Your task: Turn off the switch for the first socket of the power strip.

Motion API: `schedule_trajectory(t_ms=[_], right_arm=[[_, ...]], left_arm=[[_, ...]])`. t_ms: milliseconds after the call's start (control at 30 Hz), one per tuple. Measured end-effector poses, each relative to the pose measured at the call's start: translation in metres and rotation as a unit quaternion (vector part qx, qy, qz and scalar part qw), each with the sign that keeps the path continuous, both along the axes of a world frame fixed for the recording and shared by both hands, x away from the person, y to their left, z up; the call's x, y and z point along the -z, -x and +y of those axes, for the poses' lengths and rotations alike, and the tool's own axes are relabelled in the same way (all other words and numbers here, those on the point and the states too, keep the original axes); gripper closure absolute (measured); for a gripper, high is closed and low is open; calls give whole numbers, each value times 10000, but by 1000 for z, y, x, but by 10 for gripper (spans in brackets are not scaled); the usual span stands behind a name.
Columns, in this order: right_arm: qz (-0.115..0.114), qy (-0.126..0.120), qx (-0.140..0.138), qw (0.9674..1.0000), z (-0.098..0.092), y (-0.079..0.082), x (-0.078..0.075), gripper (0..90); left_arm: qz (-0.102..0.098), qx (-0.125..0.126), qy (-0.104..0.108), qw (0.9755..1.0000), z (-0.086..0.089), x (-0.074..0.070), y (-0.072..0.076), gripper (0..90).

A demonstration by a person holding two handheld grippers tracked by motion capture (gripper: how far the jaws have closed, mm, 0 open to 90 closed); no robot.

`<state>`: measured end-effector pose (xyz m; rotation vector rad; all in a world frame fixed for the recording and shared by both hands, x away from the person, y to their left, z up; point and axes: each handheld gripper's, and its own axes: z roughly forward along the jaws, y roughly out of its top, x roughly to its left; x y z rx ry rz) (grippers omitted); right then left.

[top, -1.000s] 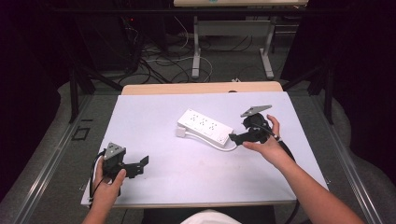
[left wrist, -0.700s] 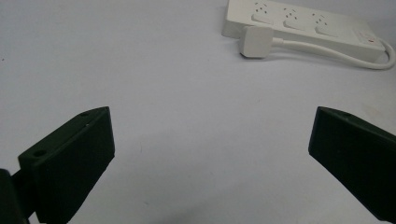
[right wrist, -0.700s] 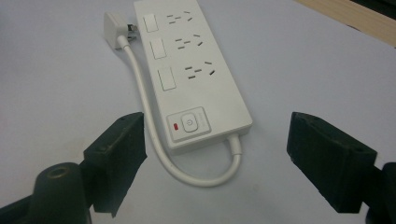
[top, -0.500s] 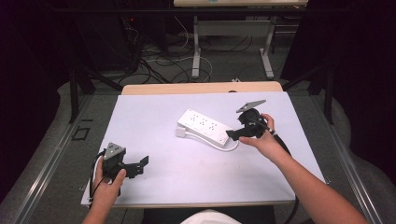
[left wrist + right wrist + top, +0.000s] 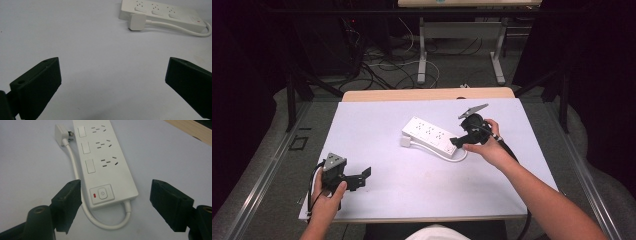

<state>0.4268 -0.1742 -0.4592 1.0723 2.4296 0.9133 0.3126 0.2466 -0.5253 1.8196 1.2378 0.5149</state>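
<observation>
Closing in, right gripper (image 5: pixel 115 202) straddles white three-outlet power strip (image 5: pixel 106 162), jaws apart, untouching.

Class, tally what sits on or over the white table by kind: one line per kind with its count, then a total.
Power strips: 1
Plugs on the strip's cable: 1
Hand-held grippers: 2, the left gripper and the right gripper
Total: 4

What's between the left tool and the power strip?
Bare white table: left gripper view shows nothing between the left tool and the power strip with its plug.
</observation>
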Motion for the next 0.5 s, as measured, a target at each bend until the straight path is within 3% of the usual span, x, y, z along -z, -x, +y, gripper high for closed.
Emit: schedule_trajectory(t_ms=[267,367,433,500], right_arm=[[38,72,52,10000,10,-5,1,270],[39,140,-58,9999,12,-8,1,272],[137,202,8,9997,14,-9,1,273],[93,132,30,9999,16,-10,3,275]], left_arm=[[4,5,-2,10000,0,0,0,1],[5,4,-3,10000,0,0,0,1],[5,3,-2,10000,0,0,0,1],[3,1,-3,10000,0,0,0,1]])
